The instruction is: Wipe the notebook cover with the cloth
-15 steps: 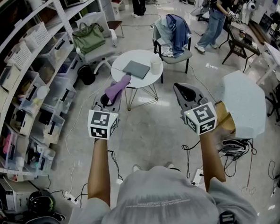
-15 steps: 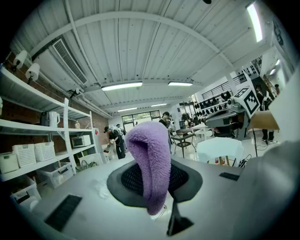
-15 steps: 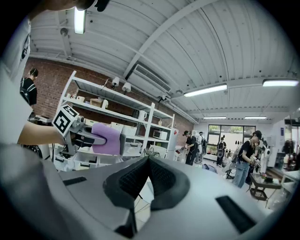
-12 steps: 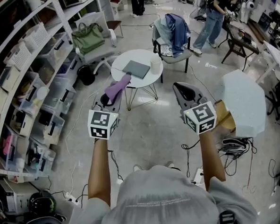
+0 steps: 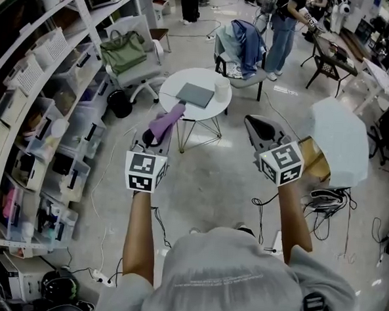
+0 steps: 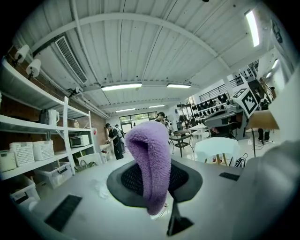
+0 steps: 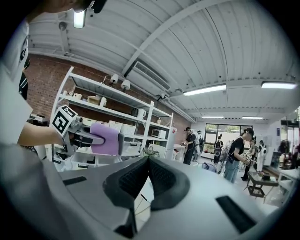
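A grey notebook (image 5: 195,94) lies flat on a small round white table (image 5: 178,108) ahead of me, with a white cup (image 5: 220,89) beside it. My left gripper (image 5: 156,136) is shut on a purple cloth (image 5: 165,121), held in the air short of the table's near edge. The cloth (image 6: 147,159) sticks up between the jaws and folds over. My right gripper (image 5: 251,121) hovers to the right of the table with its jaws together and nothing in them (image 7: 149,160). The right gripper view also catches the left gripper (image 7: 82,138) with the cloth (image 7: 105,139).
Shelving with bins and boxes (image 5: 33,109) runs along the left. A chair with a green bag (image 5: 125,52) and a chair draped with clothes (image 5: 244,46) stand behind the table. A pale table (image 5: 340,141), a cardboard box (image 5: 312,162) and floor cables (image 5: 326,202) are at right. People stand at the back.
Both grippers hold much the same pose, the left still on the cloth. The head view has shifted slightly, and a person at the back has walked left.
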Demonstrator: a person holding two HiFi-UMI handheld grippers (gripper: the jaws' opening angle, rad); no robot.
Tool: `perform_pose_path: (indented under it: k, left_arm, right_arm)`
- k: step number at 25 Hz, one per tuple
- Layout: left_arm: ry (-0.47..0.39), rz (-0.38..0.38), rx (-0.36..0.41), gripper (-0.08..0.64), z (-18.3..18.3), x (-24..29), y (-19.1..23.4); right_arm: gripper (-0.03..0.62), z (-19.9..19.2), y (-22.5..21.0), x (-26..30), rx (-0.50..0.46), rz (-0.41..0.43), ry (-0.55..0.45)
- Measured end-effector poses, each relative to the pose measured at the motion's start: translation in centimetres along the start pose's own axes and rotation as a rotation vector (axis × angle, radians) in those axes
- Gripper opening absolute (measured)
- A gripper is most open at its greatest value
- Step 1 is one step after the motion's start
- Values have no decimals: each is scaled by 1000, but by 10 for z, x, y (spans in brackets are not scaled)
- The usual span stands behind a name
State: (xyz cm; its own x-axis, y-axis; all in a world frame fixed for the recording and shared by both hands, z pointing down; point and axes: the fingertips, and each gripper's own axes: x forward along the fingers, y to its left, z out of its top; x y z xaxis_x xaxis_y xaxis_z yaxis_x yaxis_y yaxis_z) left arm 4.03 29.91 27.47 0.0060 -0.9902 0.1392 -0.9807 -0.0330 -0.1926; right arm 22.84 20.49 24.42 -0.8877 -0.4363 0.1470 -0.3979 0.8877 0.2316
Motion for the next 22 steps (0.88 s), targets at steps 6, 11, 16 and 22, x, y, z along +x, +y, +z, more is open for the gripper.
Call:
perform_pose_path:
  k: [6,11,16,22]
  left_arm:
    - [15,-33,-5,71,-20,-19,24]
    - [18,-25,-21,72,-30,-25,43]
    - [21,-27,-34,72,-32,-17,52]
    - [48,-29,-40,72,-44,4,55]
  right_arm:
    - [12,2,32,12,37,-11,17]
    - [12,2,53,25,31,4,37]
    - [12,1,54,37,19,11,60]
    - [12,-9,36,56,31,11,58]
